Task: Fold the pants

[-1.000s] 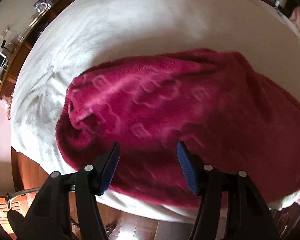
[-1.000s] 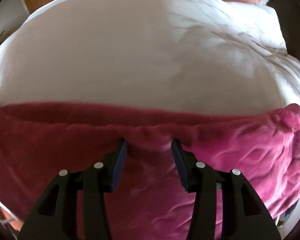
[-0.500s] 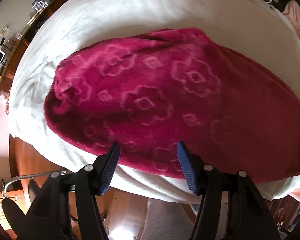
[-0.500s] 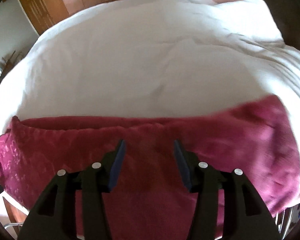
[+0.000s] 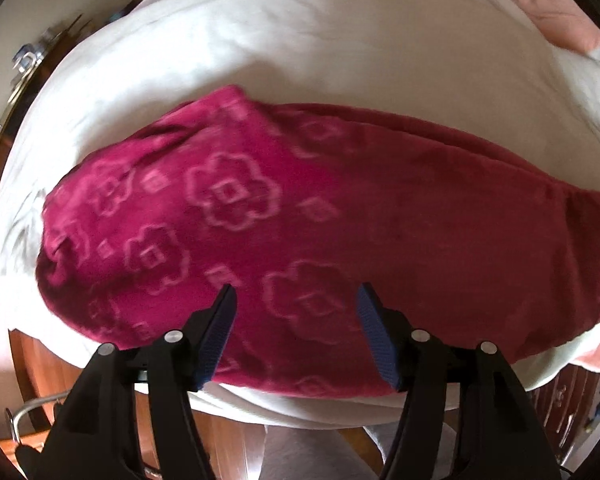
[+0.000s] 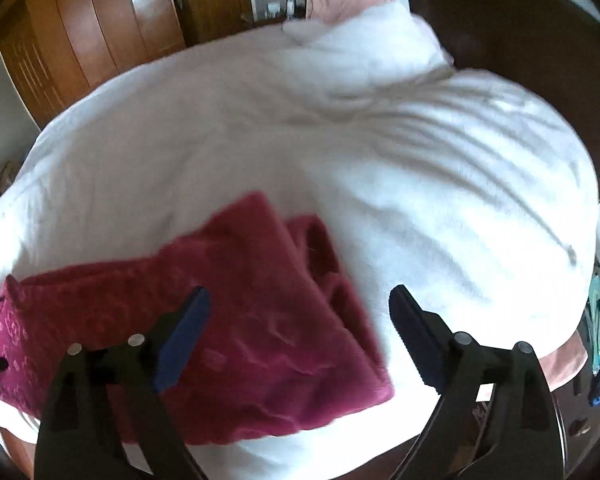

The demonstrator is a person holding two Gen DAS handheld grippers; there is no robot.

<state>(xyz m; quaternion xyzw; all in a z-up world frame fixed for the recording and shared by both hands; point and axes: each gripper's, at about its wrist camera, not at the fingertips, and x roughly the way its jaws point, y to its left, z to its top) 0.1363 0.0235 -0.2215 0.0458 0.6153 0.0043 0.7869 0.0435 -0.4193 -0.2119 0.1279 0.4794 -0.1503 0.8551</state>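
Two grippers hang above the bed, and neither has hold of anything. Between them, on the white duvet (image 5: 340,40) near its front edge, lie the magenta fleece pants (image 5: 300,220), embossed with a flower pattern and already doubled lengthwise into one long band. From the right wrist view, the end of the band shows two stacked layers with their edges slightly offset.

By its look the cloth is thick, plush and limp: light to lift, not slippery, nothing fragile about it. It will probably sag and bunch wherever it goes unsupported, and the layers may slide apart if only the top one is pinched. The best hold seems to be at the corners of one short end, taking all layers together at the edge, so the end can be carried over the rest in a single sheet.

On the left gripper (image 5: 296,300), the jaws stand moderately apart over the patterned fleece, with no fabric between them. The right gripper (image 6: 300,300) is spread wider, one finger over the pants, the other over bare duvet beyond the layered end.
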